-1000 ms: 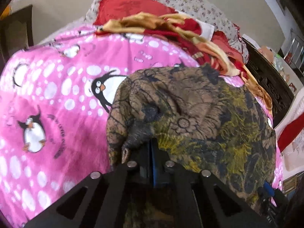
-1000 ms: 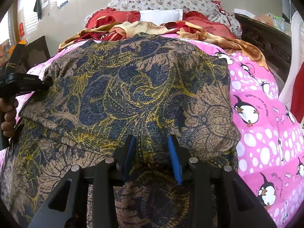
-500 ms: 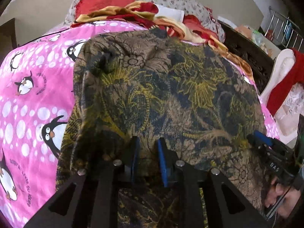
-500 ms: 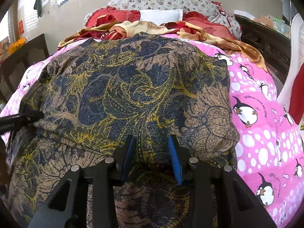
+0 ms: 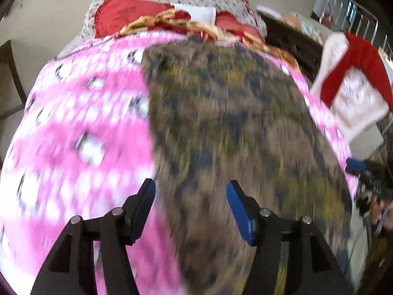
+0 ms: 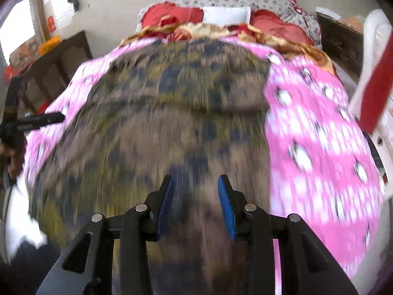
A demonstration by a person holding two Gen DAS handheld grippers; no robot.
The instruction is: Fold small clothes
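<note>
A bed under a pink penguin-print blanket (image 5: 73, 127) fills the room's middle, red and floral pillows (image 6: 235, 2) heaped at twelve o'clock against a plain wall. The brown-and-yellow patterned garment (image 5: 233, 123) lies flat on the blanket, soft and blurred. The left hand-held gripper (image 5: 191, 204) is opening wide, holding nothing. The right hand-held gripper (image 6: 195, 201) stands partly apart above the cloth, gripping nothing.

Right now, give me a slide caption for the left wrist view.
Left gripper, jaws opening and gripping nothing, above a brown patterned garment spread on a pink penguin blanket; image motion-blurred.
</note>
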